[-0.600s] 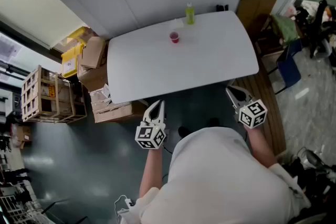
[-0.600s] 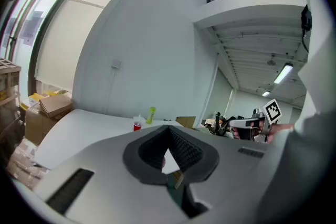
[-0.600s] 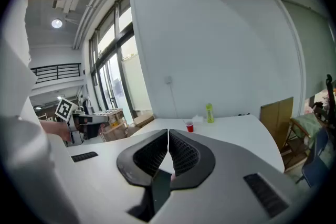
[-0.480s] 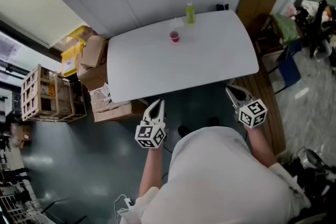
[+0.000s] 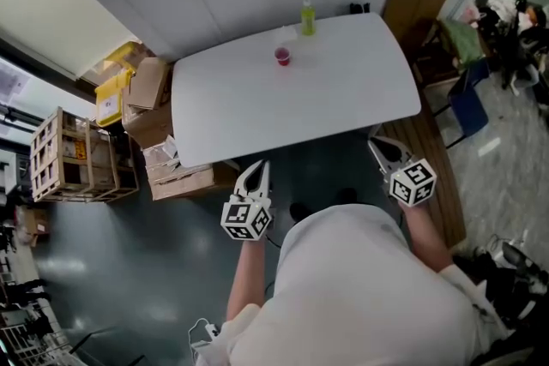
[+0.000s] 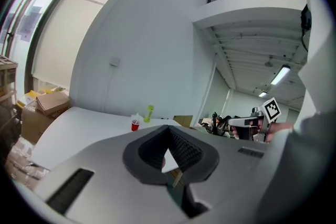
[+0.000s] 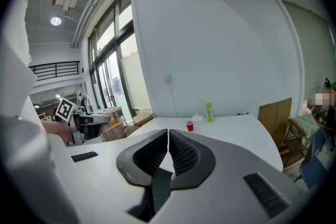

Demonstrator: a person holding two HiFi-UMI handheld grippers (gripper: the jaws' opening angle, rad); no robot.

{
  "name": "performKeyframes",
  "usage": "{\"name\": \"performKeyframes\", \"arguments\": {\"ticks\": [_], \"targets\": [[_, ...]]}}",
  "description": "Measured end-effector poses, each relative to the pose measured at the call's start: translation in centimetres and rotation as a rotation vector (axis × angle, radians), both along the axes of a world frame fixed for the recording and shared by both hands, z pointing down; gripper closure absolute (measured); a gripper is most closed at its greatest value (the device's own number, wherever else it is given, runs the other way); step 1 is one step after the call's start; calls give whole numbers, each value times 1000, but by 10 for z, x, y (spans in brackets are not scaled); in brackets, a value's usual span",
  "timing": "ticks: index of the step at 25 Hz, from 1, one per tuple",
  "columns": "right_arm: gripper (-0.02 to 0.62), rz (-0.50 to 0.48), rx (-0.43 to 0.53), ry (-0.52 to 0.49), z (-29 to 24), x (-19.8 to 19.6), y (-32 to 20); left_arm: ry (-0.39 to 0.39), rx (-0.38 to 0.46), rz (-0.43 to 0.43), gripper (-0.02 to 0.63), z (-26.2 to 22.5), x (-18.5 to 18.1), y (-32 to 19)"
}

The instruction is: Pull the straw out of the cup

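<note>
A small red cup (image 5: 282, 56) stands on the far part of the white table (image 5: 257, 111); it also shows small in the left gripper view (image 6: 135, 125) and the right gripper view (image 7: 189, 126). The straw is too small to make out. My left gripper (image 5: 257, 170) hangs shut and empty before the table's near edge, its jaws meeting at the tip (image 6: 168, 127). My right gripper (image 5: 377, 145) is at the table's near right corner, also shut with nothing in it (image 7: 168, 131). Both are far from the cup.
A green bottle (image 5: 307, 17) and a small clear container (image 5: 287, 34) stand just behind the cup. Cardboard boxes (image 5: 154, 111) and a wooden crate (image 5: 64, 154) crowd the table's left side. A brown board (image 5: 416, 17) and a blue chair (image 5: 472, 111) are at the right.
The head view has tipped slightly, so the table and cup sit a little higher in the picture. Both grippers hold the same places, still shut.
</note>
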State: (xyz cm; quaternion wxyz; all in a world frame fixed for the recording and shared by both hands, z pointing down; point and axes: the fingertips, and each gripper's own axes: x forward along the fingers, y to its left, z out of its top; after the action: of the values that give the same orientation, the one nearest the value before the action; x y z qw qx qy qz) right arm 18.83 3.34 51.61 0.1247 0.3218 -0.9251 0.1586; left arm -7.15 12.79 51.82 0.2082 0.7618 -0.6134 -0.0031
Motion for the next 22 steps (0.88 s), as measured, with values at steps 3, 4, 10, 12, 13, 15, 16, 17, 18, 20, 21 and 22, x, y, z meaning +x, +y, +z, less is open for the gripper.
{"name": "performKeyframes", "arguments": {"ticks": [3, 4, 10, 12, 13, 15, 16, 17, 18, 20, 21, 22], "targets": [[557, 20, -6, -1, 3, -2, 2, -3, -2, 17, 604, 3, -3, 2], [557, 27, -10, -1, 3, -3, 3, -6, -4, 23, 604, 3, -4, 3], [557, 67, -21, -3, 11, -13, 13, -23, -12, 63, 604, 11, -16, 9], [555, 81, -24, -4, 12, -17, 17, -21, -12, 75, 604, 12, -20, 12], [555, 87, -25, -3, 13, -19, 19, -21, -12, 80, 604, 12, -22, 13], [555, 94, -25, 2, 15, -24, 23, -23, -10, 89, 604, 13, -26, 16], [555, 95, -25, 7, 16, -27, 25, -23, -8, 92, 604, 14, -29, 17], [555, 95, -24, 12, 17, -30, 27, -21, -7, 94, 604, 15, -31, 18], [555, 94, -24, 17, 18, -33, 28, -19, -7, 96, 604, 16, -33, 18], [555, 98, -25, 22, 19, -37, 31, -15, -6, 98, 604, 17, -37, 20], [555, 102, -27, 22, 19, -38, 32, -14, -6, 98, 604, 18, -39, 21], [555, 107, -29, 23, 19, -38, 33, -12, -6, 98, 604, 19, -41, 21]]}}
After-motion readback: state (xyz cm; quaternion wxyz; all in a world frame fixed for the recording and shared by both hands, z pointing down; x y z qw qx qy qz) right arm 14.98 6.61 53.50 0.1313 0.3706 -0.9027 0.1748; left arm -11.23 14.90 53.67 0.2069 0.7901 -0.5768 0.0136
